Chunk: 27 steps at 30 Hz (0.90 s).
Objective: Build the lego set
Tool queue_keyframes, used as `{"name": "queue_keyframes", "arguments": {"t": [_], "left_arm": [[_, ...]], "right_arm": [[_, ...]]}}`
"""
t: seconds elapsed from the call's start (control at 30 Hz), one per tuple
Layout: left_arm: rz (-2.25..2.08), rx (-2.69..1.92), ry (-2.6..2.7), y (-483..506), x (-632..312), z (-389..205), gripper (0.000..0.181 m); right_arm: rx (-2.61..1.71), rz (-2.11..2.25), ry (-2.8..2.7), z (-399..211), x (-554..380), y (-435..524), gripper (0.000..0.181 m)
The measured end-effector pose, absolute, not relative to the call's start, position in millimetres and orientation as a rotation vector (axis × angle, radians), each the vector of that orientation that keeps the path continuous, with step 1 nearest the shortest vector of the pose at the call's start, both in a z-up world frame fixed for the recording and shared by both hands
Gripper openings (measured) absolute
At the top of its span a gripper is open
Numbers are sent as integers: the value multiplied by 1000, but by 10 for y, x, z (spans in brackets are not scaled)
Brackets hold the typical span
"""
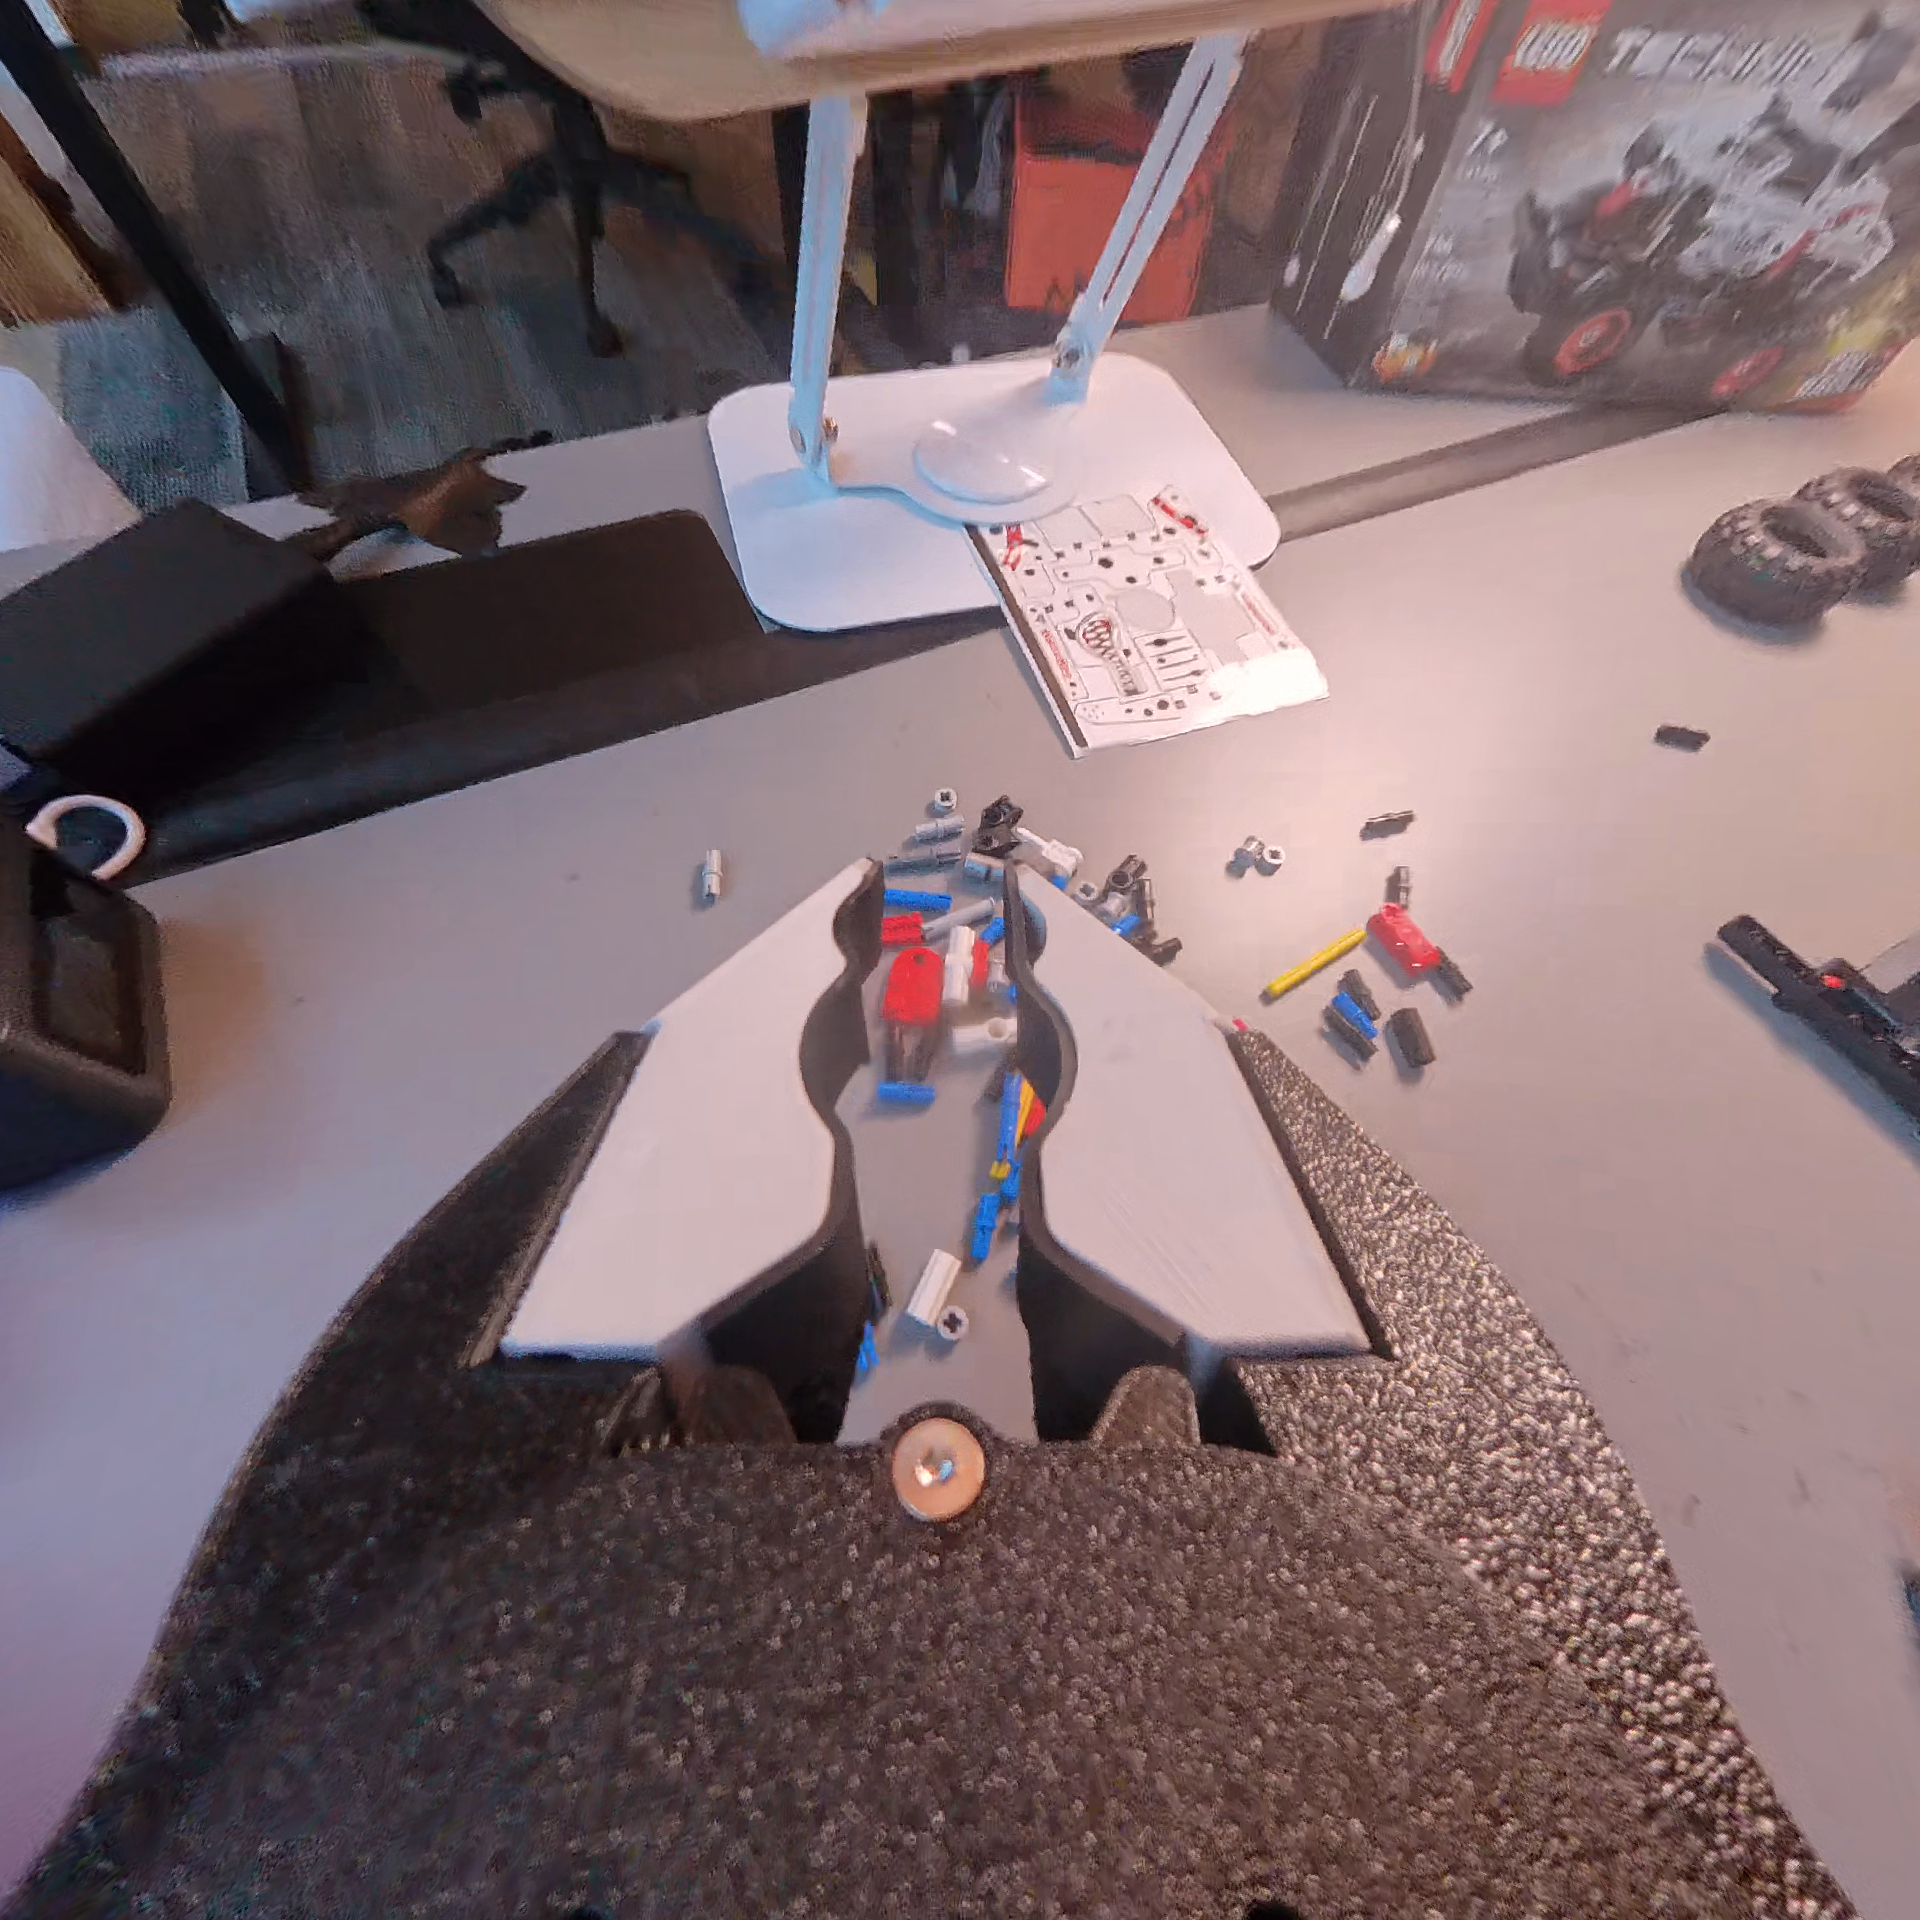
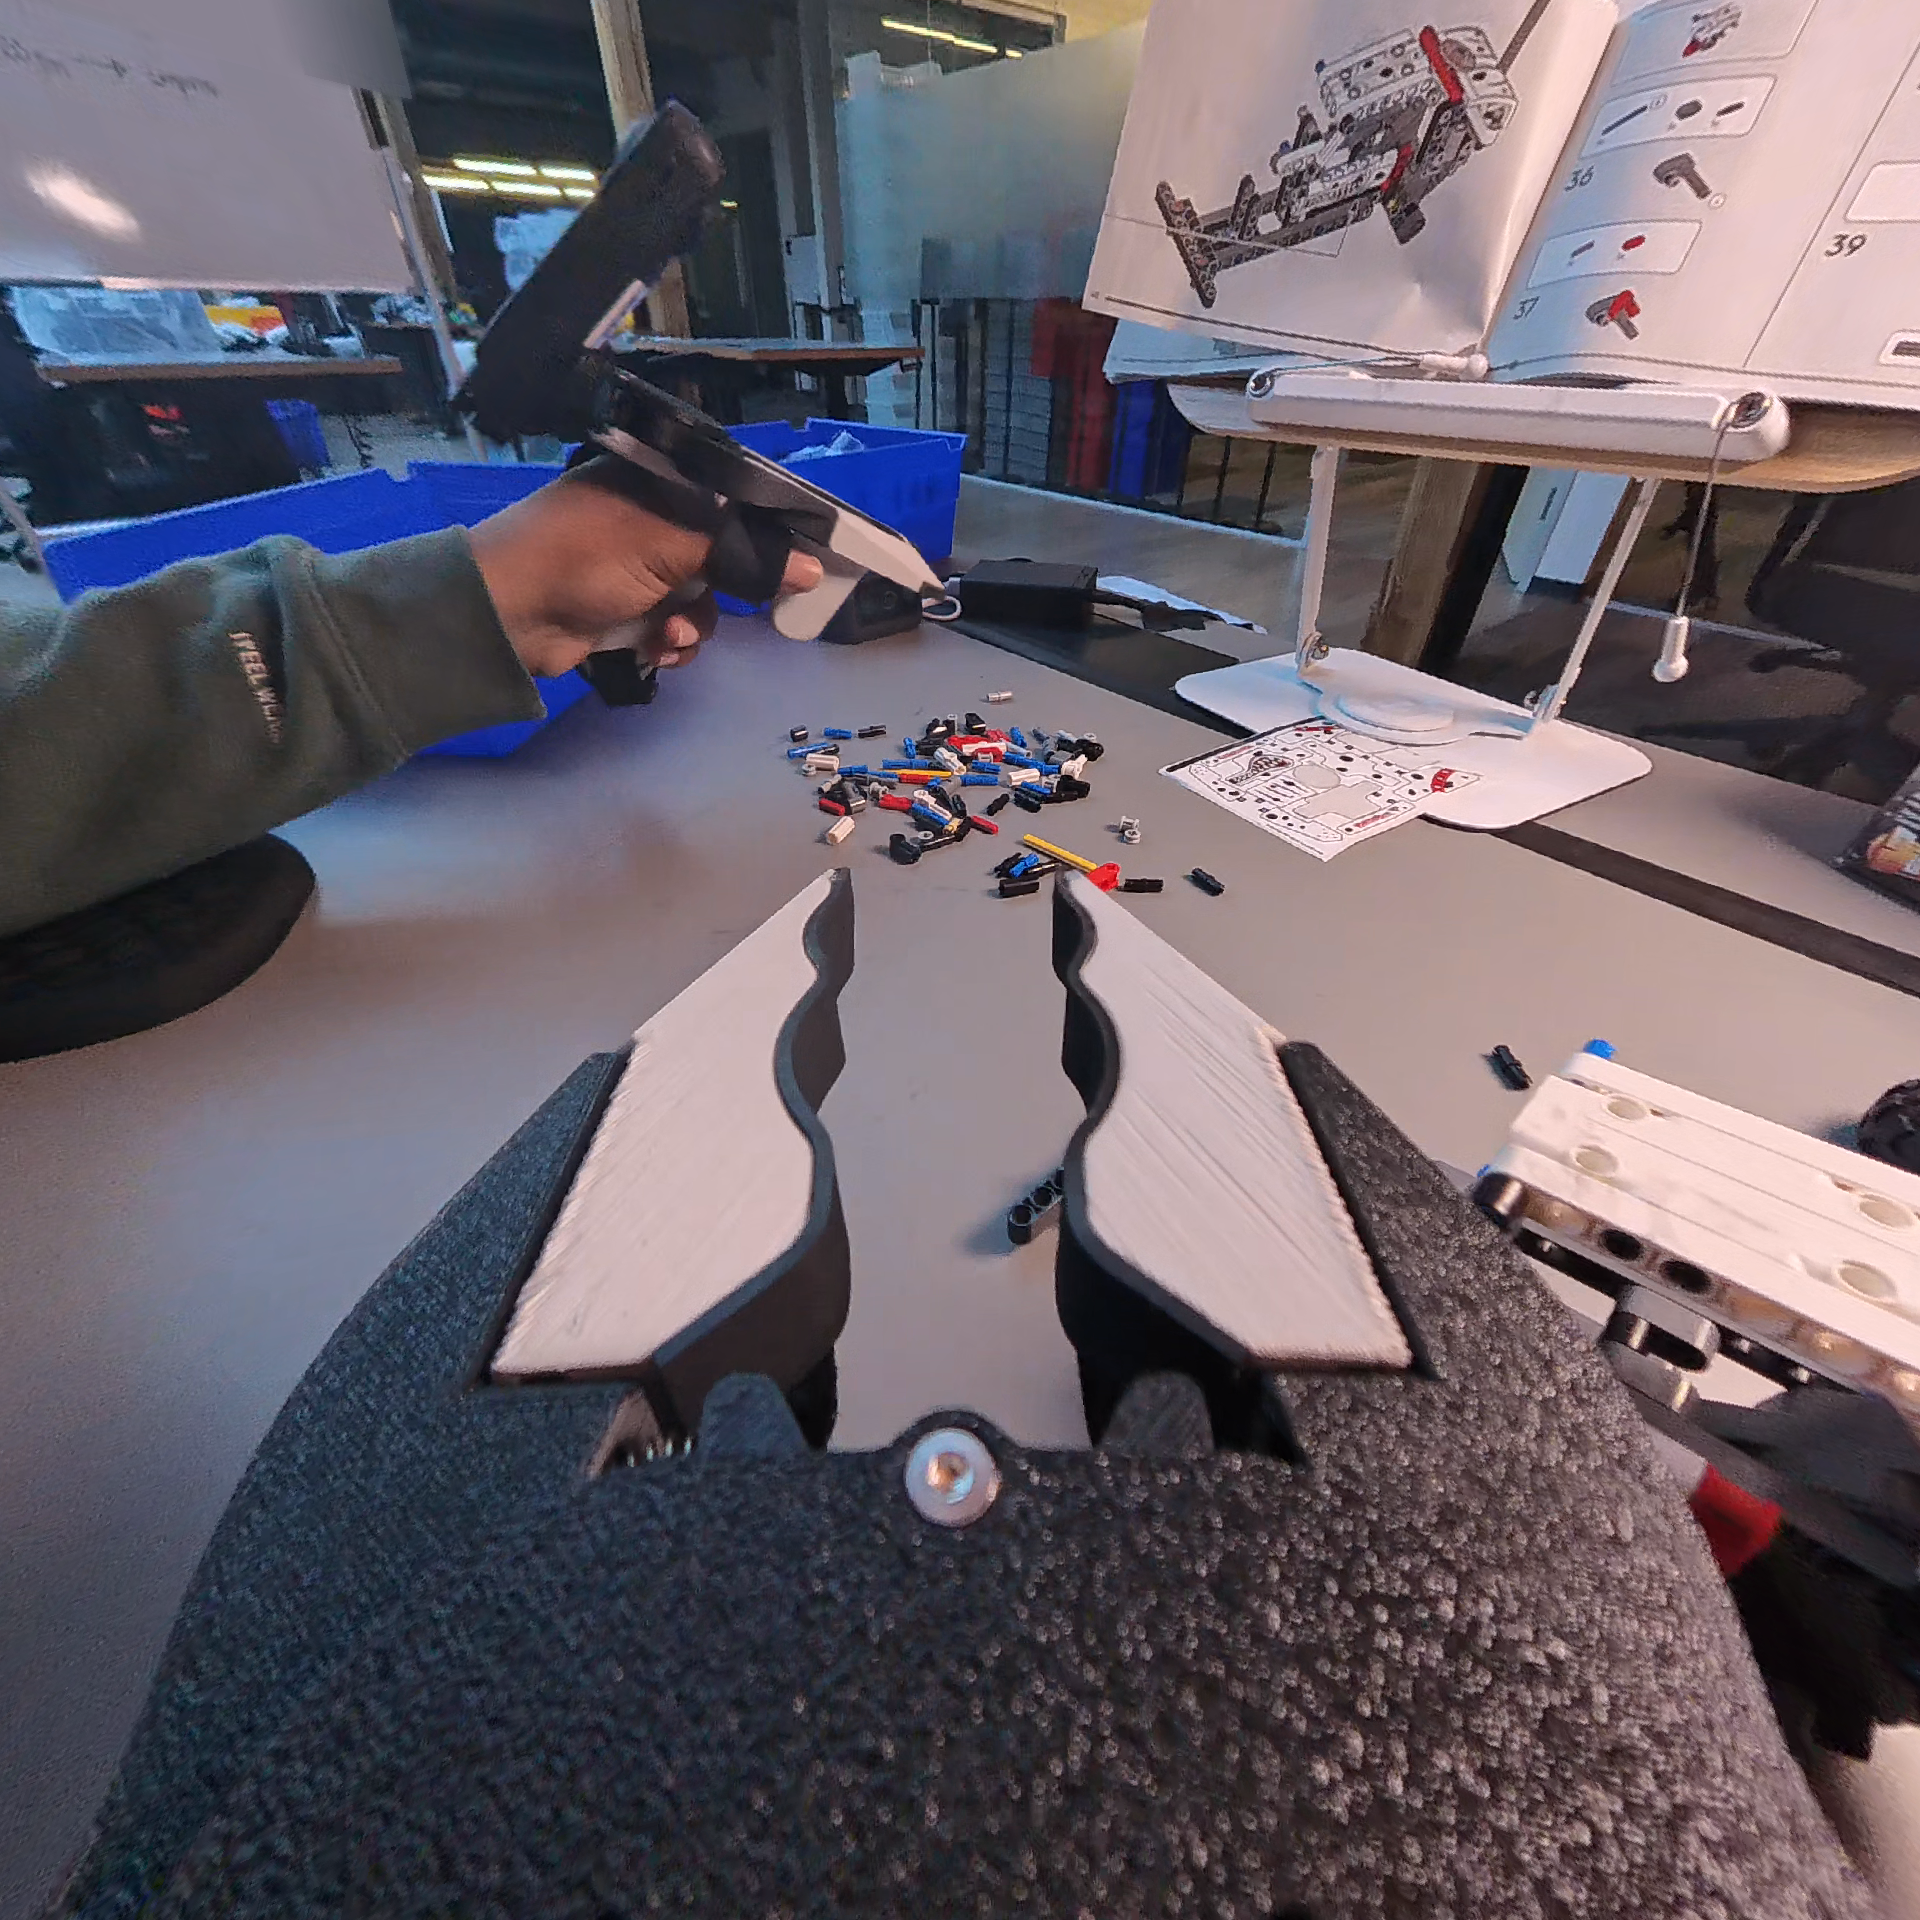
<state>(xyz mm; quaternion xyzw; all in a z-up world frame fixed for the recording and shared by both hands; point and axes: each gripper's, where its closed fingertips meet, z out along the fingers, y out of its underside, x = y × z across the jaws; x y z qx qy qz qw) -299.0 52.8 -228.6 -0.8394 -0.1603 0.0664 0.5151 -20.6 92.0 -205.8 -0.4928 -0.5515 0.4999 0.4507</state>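
**Both grippers hovering, nothing grabbed**

Your left gripper (image 1: 935,883) is up over the pile of small lego pieces (image 1: 956,966), fingers a narrow gap apart and empty. Looking down between them you see a red piece (image 1: 912,985), blue pins and a white connector (image 1: 935,1288) lying loose on the grey table (image 1: 416,1039). A yellow axle (image 1: 1314,961) lies off to the right of the fingers.

Your right gripper (image 2: 951,883) is spread wide, also empty, sitting near of the pile (image 2: 945,774) with its tips just short of the closest bits. A small black beam (image 2: 1037,1216) lies on the table between its fingers, beside the right finger. The half-built white model (image 2: 1714,1195) is at the near right. The open instruction booklet (image 2: 1455,177) sits on a white stand (image 2: 1507,416) at far right, with a sticker sheet (image 2: 1309,779) beside the stand's base.
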Motion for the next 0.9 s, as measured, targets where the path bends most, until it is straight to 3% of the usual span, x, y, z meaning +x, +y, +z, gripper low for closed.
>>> {"name": "queue_keyframes", "arguments": {"t": [0.4, 0.73, 0.9], "left_arm": [[-64, -2420, -292, 705, -3022, -3014, 43], [-96, -2453, -251, 602, -2995, -3130, 2], [-130, -2398, -153, 680, -2837, -3009, 0]], "right_arm": [[-1245, 1239, -1310, -2001, -106, 1131, 36], [-1260, 1217, -1358, -2116, -141, 1105, 34], [-1269, 1218, -1368, -2153, -148, 1101, 33]]}}
